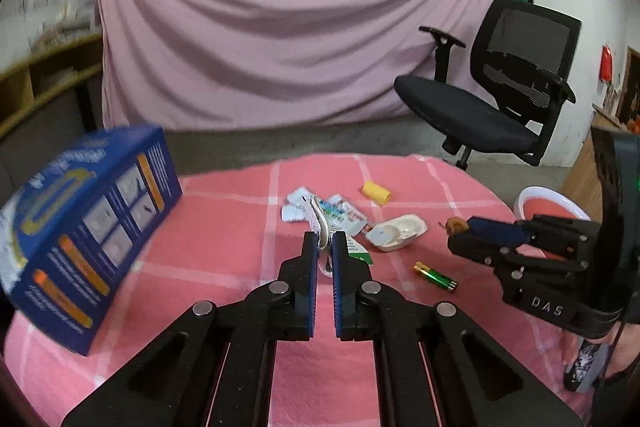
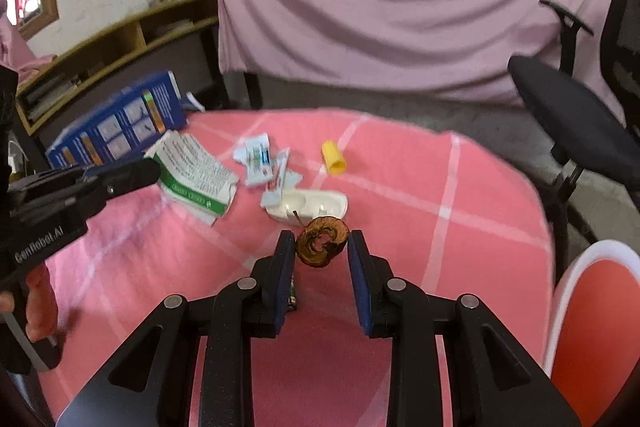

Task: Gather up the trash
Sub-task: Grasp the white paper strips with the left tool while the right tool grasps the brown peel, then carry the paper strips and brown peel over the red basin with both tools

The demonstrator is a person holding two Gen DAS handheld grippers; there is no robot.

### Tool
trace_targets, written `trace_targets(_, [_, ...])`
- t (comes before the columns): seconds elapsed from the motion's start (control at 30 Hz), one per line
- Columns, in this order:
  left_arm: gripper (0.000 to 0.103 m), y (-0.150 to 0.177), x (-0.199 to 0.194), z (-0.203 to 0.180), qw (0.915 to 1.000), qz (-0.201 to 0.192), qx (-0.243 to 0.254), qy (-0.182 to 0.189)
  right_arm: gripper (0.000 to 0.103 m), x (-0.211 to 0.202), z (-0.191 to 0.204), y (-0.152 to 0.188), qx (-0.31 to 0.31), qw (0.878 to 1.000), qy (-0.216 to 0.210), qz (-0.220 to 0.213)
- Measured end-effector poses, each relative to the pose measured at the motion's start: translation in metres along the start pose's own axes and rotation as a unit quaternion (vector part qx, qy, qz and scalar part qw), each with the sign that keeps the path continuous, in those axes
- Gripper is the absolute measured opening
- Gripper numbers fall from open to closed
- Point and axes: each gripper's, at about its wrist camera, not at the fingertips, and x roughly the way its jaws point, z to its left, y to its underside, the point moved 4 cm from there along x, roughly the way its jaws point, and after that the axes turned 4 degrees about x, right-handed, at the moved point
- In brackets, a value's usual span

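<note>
Pink checked cloth (image 2: 400, 167) carries a white open case (image 2: 308, 205), nothing visible inside, and a blue box (image 1: 92, 227), while the left gripper (image 1: 325, 247) pinches a flattened green-and-white carton (image 2: 196, 179) and the right gripper (image 2: 321, 247) clamps a browned apple core (image 2: 322, 241) above the table.

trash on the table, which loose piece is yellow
The small yellow tube lying on its side near the table's far edge. The other loose pieces are a white tray, a green battery and torn printed wrappers.
</note>
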Motion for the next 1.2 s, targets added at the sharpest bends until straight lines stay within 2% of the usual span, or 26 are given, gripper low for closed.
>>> trace_targets(0.17, [0.004, -0.005, -0.019, -0.019, 0.9979, -0.053, 0.030, -0.019, 0.025, -0.026, 0.003, -0.005, -0.008, 0.997, 0.009, -0.076])
trace_targets(0.33, [0.004, -0.014, -0.041, -0.038, 0.9927, -0.109, 0.044, -0.027, 0.025, -0.061, 0.000, -0.012, -0.003, 0.986, 0.018, -0.166])
trace_targets(0.5, [0.004, -0.026, -0.057, -0.059, 0.9853, -0.158, 0.060, -0.025, 0.025, -0.107, -0.009, -0.018, -0.004, 0.963, 0.043, -0.266])
trace_targets(0.63, [0.004, -0.036, -0.068, -0.080, 0.9788, -0.190, 0.077, -0.012, 0.025, -0.137, -0.020, -0.020, 0.000, 0.945, 0.068, -0.321])
trace_targets(0.9, [0.004, -0.054, -0.078, -0.132, 0.9644, -0.234, 0.120, 0.025, 0.025, -0.180, -0.060, -0.012, 0.042, 0.920, 0.116, -0.373])
trace_targets(1.2, [0.004, -0.065, -0.063, -0.202, 0.9601, -0.225, 0.142, 0.086, 0.025, -0.202, -0.103, 0.009, 0.097, 0.911, 0.167, -0.365])
